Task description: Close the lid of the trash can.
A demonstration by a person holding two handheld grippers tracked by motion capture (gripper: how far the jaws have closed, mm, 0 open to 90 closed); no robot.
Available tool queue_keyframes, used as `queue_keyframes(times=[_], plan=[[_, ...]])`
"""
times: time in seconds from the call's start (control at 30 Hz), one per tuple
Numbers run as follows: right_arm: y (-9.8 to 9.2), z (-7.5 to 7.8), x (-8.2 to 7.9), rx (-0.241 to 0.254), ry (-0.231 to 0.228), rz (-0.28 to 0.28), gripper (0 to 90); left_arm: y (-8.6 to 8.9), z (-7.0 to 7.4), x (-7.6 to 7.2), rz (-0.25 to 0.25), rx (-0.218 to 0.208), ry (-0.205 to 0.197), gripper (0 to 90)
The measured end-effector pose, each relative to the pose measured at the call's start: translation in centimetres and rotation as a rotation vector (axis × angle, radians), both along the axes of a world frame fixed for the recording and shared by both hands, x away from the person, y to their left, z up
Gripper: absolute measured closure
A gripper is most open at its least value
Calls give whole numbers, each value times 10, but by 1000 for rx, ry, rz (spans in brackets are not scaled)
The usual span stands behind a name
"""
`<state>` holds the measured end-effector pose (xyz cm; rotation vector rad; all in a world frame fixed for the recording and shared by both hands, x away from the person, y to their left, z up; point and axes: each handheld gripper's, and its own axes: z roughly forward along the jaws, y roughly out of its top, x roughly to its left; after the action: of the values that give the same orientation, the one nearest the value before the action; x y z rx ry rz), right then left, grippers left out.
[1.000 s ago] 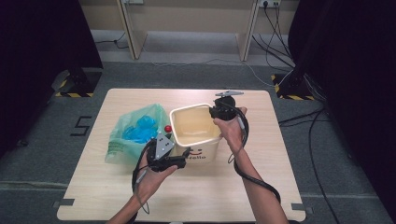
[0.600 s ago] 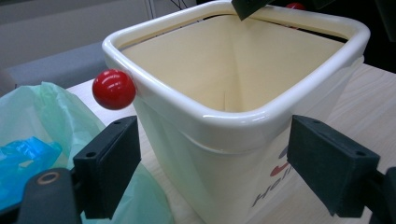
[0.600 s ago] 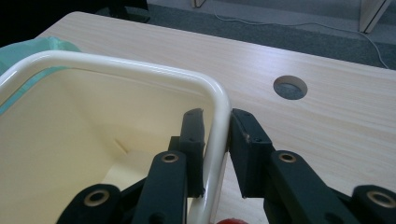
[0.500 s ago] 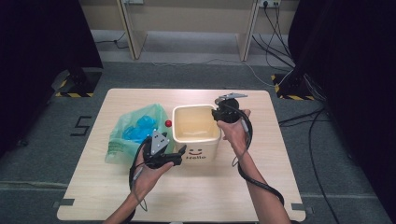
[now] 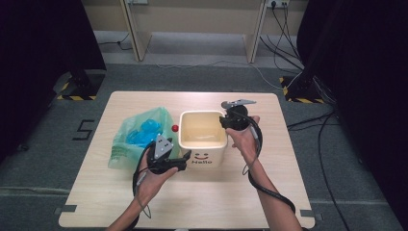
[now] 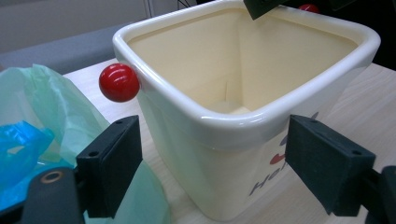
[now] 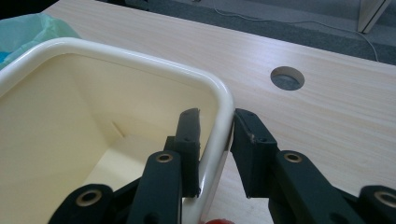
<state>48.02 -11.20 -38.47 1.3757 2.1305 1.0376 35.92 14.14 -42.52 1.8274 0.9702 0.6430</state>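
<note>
Two claws work the cream bin (image 5: 203, 139) mid-bench — the right claw (image 7: 215, 140), jaws just easing apart, straddles its rim, the left claw (image 6: 212, 168) gapes around a near corner — stiff, light, glossy-slick, best pinched at the rim.

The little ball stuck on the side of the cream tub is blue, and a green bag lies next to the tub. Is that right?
Not quite. The little ball on the side of the cream tub is red, not blue; the left gripper view shows it clearly. The green bag does lie next to the tub, as the high view shows.
</note>
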Motion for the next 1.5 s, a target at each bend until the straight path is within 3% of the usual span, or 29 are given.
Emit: queue_keyframes(times=[0.07,0.17,0.27,0.33,0.4,0.47,0.53,0.67,0.8,1.0,1.1,1.23,1.5], plan=[[0,0,0,2,1,3,714,3,0,-1,1,-7,0,189],[-4,1,2,62,10,5,673,8,3,-3,-2,-37,0,187],[-9,6,3,72,-5,9,675,16,10,-3,6,-88,2,186],[-11,7,4,79,-8,15,685,17,11,-3,7,-97,2,186],[-12,4,5,79,9,28,710,19,13,-1,7,-119,16,186],[-12,1,6,79,11,33,718,18,13,0,8,-118,21,186],[-13,-3,6,112,21,33,724,18,10,3,16,-101,32,187],[-11,-3,5,77,5,46,723,19,6,5,24,-103,53,176],[-11,-3,5,73,4,45,723,18,7,5,25,-79,39,168],[-12,-4,4,84,7,32,716,17,9,3,22,-91,33,193],[-15,-5,5,93,6,3,597,17,9,2,14,-91,34,192],[-19,-3,6,155,23,8,487,17,6,2,9,-94,48,189],[-40,10,4,197,5,36,360,21,4,-6,-15,-111,59,173]])
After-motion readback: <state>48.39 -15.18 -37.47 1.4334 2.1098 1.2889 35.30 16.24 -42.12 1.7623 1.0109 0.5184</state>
